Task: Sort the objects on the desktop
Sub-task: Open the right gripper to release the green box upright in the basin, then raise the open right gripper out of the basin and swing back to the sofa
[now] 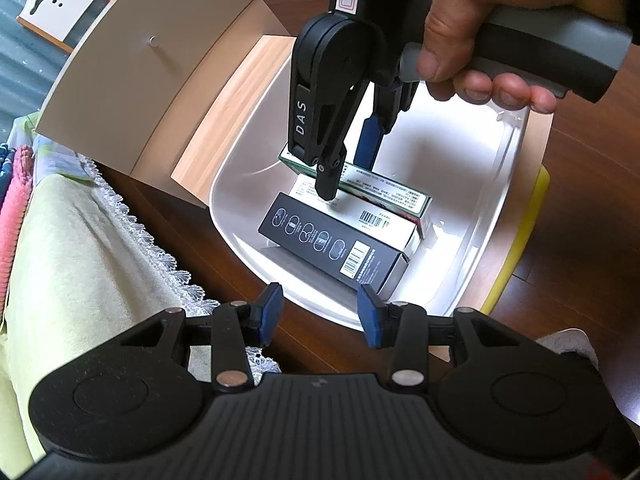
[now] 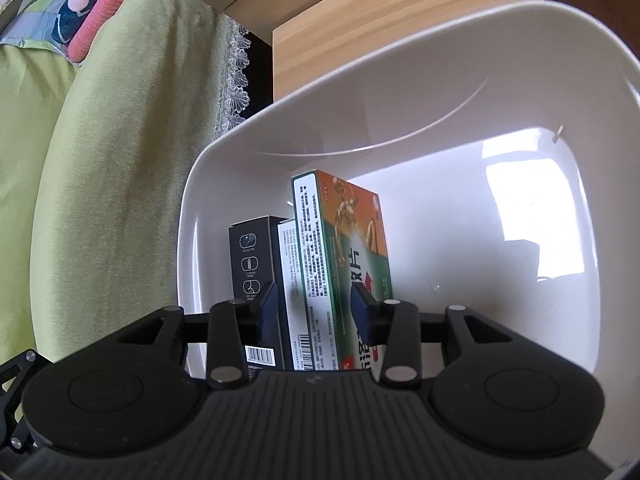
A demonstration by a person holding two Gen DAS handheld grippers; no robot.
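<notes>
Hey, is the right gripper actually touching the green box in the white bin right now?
Cannot tell. In the right wrist view the right gripper straddles the green box and white box, but neither view shows pad contact plainly.

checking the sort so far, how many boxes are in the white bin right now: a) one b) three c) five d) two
b: three boxes stand side by side in the white bin: a black box, a white box and a green box, with the right gripper open around the white and green ones.
</notes>
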